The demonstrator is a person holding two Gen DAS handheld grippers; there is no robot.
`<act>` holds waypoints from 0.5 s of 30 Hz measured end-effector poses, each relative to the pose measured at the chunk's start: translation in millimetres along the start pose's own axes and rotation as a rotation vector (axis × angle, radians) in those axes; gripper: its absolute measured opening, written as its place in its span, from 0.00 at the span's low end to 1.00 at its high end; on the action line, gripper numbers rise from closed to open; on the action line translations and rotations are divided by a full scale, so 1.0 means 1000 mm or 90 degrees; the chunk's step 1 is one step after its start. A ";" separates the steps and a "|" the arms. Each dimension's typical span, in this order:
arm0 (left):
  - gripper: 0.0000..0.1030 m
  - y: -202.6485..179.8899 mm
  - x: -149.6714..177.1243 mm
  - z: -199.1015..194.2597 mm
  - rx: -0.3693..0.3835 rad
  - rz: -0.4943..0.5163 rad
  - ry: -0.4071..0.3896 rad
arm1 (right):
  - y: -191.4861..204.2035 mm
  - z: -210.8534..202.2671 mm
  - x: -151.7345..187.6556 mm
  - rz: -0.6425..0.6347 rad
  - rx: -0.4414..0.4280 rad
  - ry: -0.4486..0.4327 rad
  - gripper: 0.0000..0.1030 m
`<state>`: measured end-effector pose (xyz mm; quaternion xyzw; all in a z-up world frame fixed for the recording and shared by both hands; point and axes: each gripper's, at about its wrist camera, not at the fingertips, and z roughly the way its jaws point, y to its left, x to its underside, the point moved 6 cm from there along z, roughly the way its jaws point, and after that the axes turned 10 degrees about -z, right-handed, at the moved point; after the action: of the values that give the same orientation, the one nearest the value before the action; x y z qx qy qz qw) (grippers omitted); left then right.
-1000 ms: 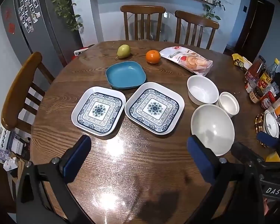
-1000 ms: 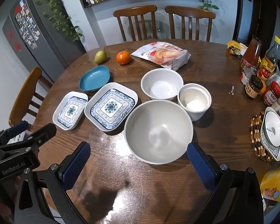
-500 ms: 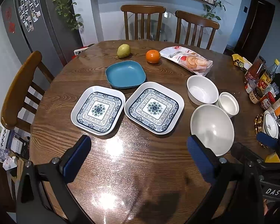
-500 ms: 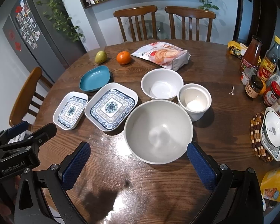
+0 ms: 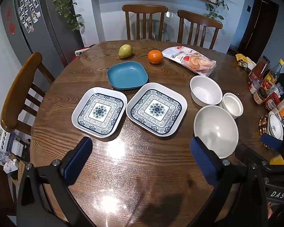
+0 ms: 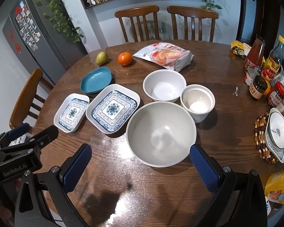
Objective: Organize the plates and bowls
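Observation:
Two square blue-patterned plates lie side by side on the round wooden table: the left plate [image 5: 99,112] and the right plate [image 5: 156,109]. Behind them sits a teal square dish [image 5: 127,75]. To the right stand a large white bowl [image 6: 161,133], a medium white bowl [image 6: 164,85] and a small white cup-bowl [image 6: 197,102]. My left gripper [image 5: 140,158] hovers open over the near table, short of the plates. My right gripper [image 6: 141,164] is open just in front of the large bowl. Neither holds anything.
A pear [image 5: 125,51], an orange [image 5: 155,56] and a snack bag [image 5: 191,60] lie at the far side. Sauce bottles and jars [image 6: 263,70] crowd the right edge, beside a patterned dish on a beaded trivet [image 6: 278,134]. Wooden chairs [image 5: 144,21] surround the table.

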<state>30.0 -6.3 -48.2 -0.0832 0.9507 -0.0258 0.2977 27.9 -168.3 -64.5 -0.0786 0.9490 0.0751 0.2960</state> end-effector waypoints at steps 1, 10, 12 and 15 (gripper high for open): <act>0.99 0.000 0.000 0.000 0.000 0.000 0.000 | 0.000 0.000 0.000 0.000 0.000 0.000 1.00; 0.99 0.005 -0.002 0.005 -0.001 -0.002 0.003 | 0.004 0.004 0.000 -0.001 -0.003 0.003 1.00; 0.99 0.006 -0.002 0.007 0.000 -0.002 0.005 | 0.005 0.007 0.000 -0.003 -0.004 0.005 1.00; 0.99 0.007 -0.002 0.010 0.001 -0.002 0.010 | 0.006 0.011 0.001 -0.003 -0.005 0.008 1.00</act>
<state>36.3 0.6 -56.6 -0.0840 0.9529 -0.0278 0.2900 32.2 -161.0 -73.2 -0.0822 0.9504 0.0777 0.2898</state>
